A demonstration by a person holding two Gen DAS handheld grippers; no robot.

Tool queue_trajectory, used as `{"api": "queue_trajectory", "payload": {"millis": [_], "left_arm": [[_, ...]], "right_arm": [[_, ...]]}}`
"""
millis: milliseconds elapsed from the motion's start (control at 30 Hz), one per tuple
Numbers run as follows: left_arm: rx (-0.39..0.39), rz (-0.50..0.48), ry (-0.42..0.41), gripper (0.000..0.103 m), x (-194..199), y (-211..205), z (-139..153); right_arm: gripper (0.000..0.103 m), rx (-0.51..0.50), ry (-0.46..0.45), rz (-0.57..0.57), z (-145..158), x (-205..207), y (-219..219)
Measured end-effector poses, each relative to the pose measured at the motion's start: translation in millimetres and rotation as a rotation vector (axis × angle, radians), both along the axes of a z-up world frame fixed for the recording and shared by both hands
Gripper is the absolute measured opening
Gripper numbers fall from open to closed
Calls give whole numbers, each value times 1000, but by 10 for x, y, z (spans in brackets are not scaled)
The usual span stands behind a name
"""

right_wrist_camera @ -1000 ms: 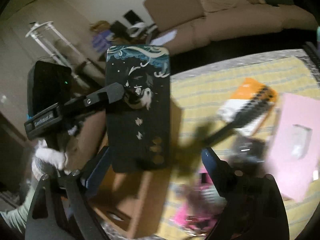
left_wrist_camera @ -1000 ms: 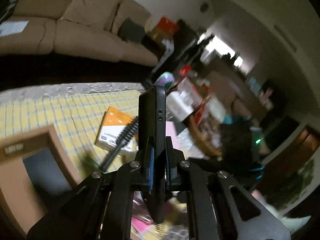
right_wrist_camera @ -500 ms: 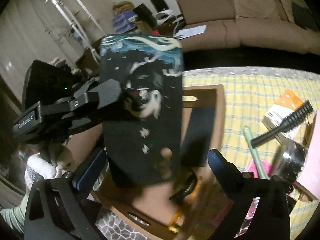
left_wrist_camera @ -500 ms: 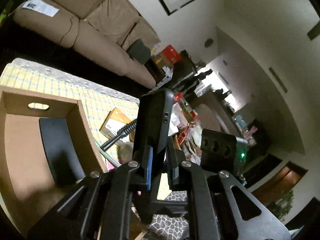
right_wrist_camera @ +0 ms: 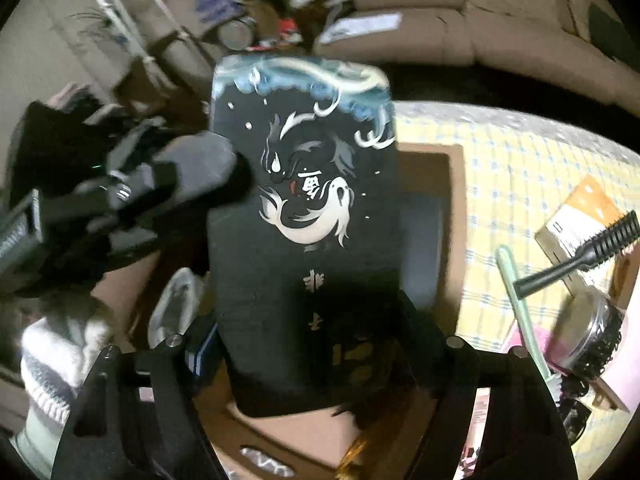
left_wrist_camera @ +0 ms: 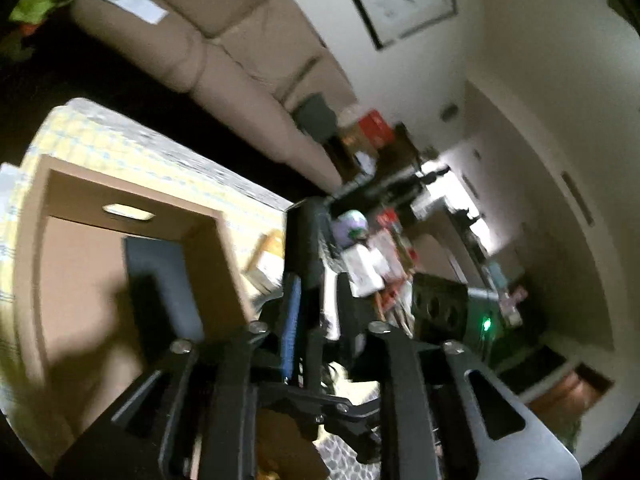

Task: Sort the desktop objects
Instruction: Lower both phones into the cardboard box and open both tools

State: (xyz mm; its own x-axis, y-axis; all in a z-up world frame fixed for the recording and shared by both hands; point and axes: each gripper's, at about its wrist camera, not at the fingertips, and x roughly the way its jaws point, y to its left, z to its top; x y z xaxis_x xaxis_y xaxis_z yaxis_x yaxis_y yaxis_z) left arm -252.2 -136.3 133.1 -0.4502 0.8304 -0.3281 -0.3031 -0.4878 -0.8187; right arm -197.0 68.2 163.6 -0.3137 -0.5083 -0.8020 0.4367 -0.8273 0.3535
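The phone (left_wrist_camera: 306, 264), seen edge-on in the left wrist view, stands upright in the middle of the frame, pinched between the left tongs (left_wrist_camera: 312, 320), whose jaws are narrow on its thin sides. To the left of it lies the open cardboard box (left_wrist_camera: 132, 204) with a dark flat item (left_wrist_camera: 160, 276) already on its floor. To place the phone well, I judge the person should carry it over the box rim, tip it flat toward the free floor beside the dark item, and let go only once its lower edge rests on the cardboard. Compared with half a second ago, this view has swung: the box now fills more of the left half, the brush that showed beside the phone is out of sight, and the picture is blurred by motion.

In the right wrist view the phone (right_wrist_camera: 304, 220) shows its broad back, a black case with white fish and blue waves, filling the centre. The left tongs (right_wrist_camera: 224, 168) grip it from the left of the frame. The right tongs (right_wrist_camera: 316, 360) stand wide, fingers at either side of the phone's lower part, and I cannot tell whether they touch it. Behind it is the box (right_wrist_camera: 456, 184); at the right, on the yellow checked tabletop (right_wrist_camera: 512, 168), lie a black brush (right_wrist_camera: 580, 256), a green stick (right_wrist_camera: 520, 304) and an orange-and-white carton (right_wrist_camera: 576, 216). Against the earlier frame the phone looms larger and lower here, hiding more of the box.
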Motion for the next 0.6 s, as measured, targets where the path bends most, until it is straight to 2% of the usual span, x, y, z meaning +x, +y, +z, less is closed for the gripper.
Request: {"api": "queue_trajectory", "payload": {"millis": [67, 167, 200, 233, 300, 367, 467, 533, 600], "left_arm": [[-5, 17, -14, 35, -59, -49, -93], [2, 45, -35, 35, -78, -127, -215], [2, 58, -40, 35, -71, -166, -250], [6, 67, -43, 35, -63, -208, -283], [7, 83, -44, 36, -35, -272, -329], [-11, 94, -46, 37, 3, -333, -370], [-36, 73, -49, 41, 46, -372, -404], [-53, 65, -50, 47, 75, -374, -419], [-60, 62, -51, 63, 124, -388, -378]], "right_arm": [[77, 48, -30, -25, -125, -128, -43], [73, 115, -62, -55, -301, -279, -136], [58, 136, -71, -67, -346, -325, -175], [19, 170, -85, -83, -406, -386, -227], [25, 219, -86, -99, -511, -452, -321], [29, 321, -92, -112, -683, -506, -446], [35, 341, -111, -112, -824, -531, -453], [39, 363, -120, -102, -859, -505, -445], [43, 388, -127, -89, -873, -490, -434]]}}
